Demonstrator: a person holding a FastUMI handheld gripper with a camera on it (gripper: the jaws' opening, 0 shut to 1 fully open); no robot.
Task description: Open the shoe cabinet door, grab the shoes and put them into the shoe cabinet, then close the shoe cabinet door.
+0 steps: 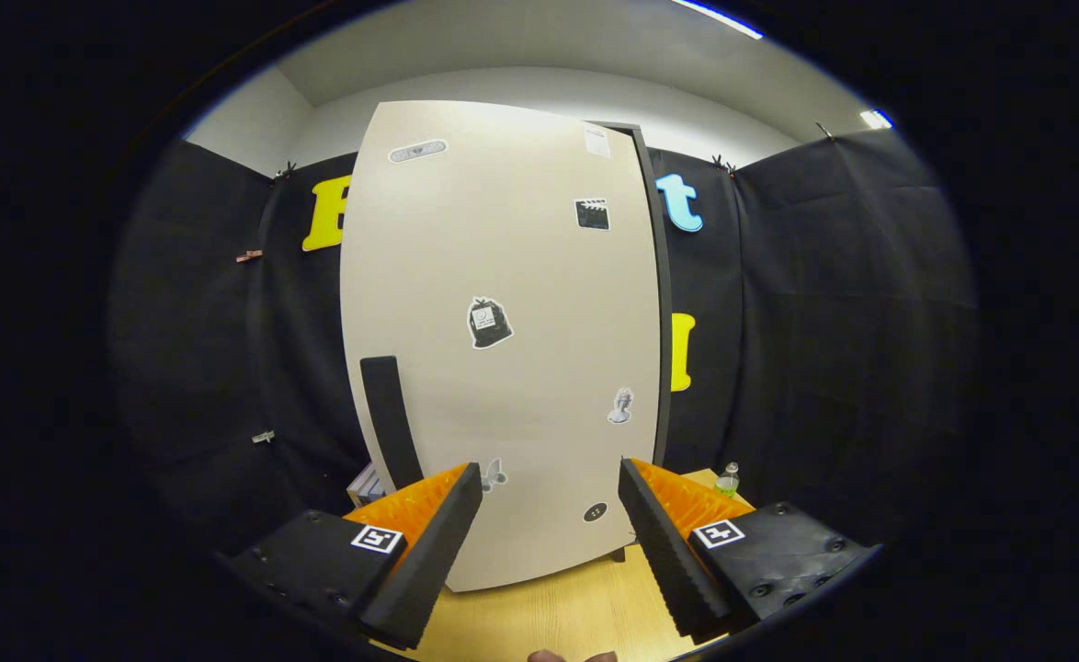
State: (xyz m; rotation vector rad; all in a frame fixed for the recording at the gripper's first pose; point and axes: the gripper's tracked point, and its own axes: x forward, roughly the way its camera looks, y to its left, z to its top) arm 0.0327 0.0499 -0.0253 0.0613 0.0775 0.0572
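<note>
Facing closed shoe cabinet door (503, 340), gripper (550, 496) spread wide, empty. Dark handle (391, 418) sat near door's left edge; risk: fingers slipping off handle if approach off-line.

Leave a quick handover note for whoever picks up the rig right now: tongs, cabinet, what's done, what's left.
Tongs: open, holding nothing, facing the shoe cabinet door just ahead.
Door: looks shut; its dark handle stands just beyond the left finger. The cabinet stands on a wooden table.
Done: nothing that can be seen.
Left: pull the door open by the handle, fetch the shoes, put them inside, shut the door.
</note>
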